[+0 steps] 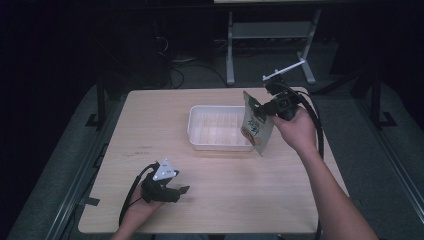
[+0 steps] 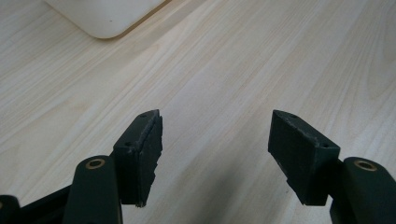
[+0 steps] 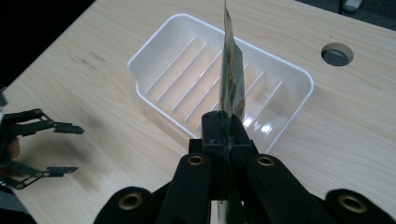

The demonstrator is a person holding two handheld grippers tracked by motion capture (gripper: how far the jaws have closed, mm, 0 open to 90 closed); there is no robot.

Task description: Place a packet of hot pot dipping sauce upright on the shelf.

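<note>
A flat snack pouch (image 1: 256,124) with a green and white print hangs above the right end of the white tray (image 1: 197,131). My right gripper (image 1: 261,111) is shut on the pouch's edge. In the right gripper view the pouch (image 3: 231,79) stands edge-on, rising from the closed jaws over the ribbed tray (image 3: 159,44). My left gripper (image 1: 182,191) rests low near the table's front left, open, nothing between its fingers. In the left gripper view my left gripper (image 2: 215,140) has its jaws wide apart over bare wood, and a corner of the tray (image 2: 105,18) lies at the top left.
The light wooden table (image 1: 150,125) has a round cable hole (image 3: 337,54) beyond the tray. The left gripper (image 3: 70,149) is seen open at the left of the right gripper view. A metal frame (image 1: 270,35) stands on the dark floor behind the table.
</note>
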